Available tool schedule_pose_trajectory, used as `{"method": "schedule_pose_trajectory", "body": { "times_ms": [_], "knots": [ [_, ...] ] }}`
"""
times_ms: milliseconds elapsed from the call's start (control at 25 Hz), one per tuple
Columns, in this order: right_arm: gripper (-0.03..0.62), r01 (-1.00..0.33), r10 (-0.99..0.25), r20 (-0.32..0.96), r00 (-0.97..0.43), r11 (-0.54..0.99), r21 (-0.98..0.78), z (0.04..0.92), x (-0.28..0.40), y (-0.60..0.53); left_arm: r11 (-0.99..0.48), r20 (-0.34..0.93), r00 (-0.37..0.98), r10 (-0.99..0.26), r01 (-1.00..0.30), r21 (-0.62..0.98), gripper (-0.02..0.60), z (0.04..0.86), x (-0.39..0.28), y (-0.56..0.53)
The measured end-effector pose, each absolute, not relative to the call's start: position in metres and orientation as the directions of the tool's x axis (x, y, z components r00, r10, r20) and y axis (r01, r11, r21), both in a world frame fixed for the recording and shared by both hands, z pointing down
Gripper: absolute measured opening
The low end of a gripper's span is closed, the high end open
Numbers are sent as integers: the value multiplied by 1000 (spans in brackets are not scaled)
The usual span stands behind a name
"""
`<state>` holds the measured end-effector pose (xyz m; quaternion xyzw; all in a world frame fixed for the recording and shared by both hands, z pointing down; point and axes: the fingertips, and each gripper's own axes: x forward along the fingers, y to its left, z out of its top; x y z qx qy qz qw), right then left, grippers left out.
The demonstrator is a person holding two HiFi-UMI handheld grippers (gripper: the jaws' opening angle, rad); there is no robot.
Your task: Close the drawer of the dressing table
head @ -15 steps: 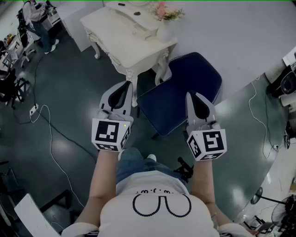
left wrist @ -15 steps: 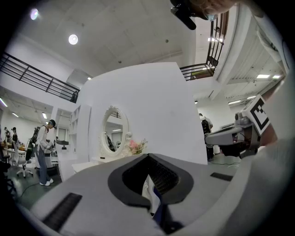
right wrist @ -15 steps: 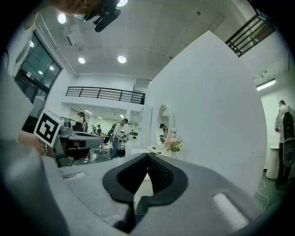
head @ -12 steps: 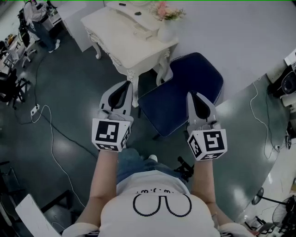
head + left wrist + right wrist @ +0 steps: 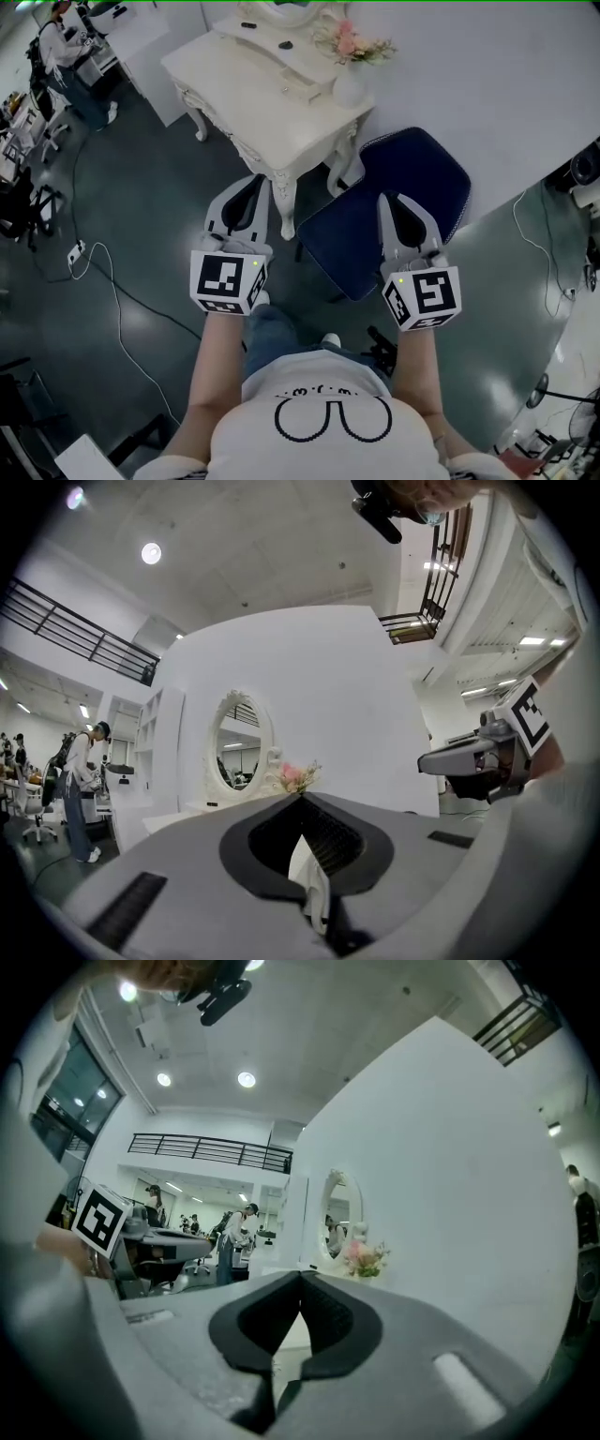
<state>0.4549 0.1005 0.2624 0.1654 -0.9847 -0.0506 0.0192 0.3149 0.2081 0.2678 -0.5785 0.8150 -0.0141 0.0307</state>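
Over bare grey floor (image 5: 131,225) at left, the left gripper (image 5: 257,182) points level, jaws pressed together and empty, near the corner of the white dressing desk (image 5: 272,117). Its long axis runs upper left to lower right, front edge facing the floor. The right gripper (image 5: 386,200), jaws likewise closed on nothing, hovers over a blue chair (image 5: 412,187).

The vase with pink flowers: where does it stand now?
In the head view, the vase stands top centre, on the right end of the white dressing table, close to the white wall, with the blue chair below it.
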Motion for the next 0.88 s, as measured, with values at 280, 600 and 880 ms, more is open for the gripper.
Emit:
{"method": "schedule_pose_trajectory", "body": {
  "times_ms": [280, 600, 880],
  "knots": [
    [-2, -393, -397, 38, -917, 915, 94, 273, 361, 111, 268, -1, -268, -963, -962, -58, -3, 280, 215, 216],
    [-2, -455, -461, 55, -886, 885, 101, 275, 268, 132, 209, 14, -211, -977, -976, -60, -3, 282, 114, 231],
    [-2, -473, -487, 120, -865, 871, 130, 290, 227, 125, 190, 39, -190, -981, -982, 7, -3, 304, 64, 223]
  ]
}}
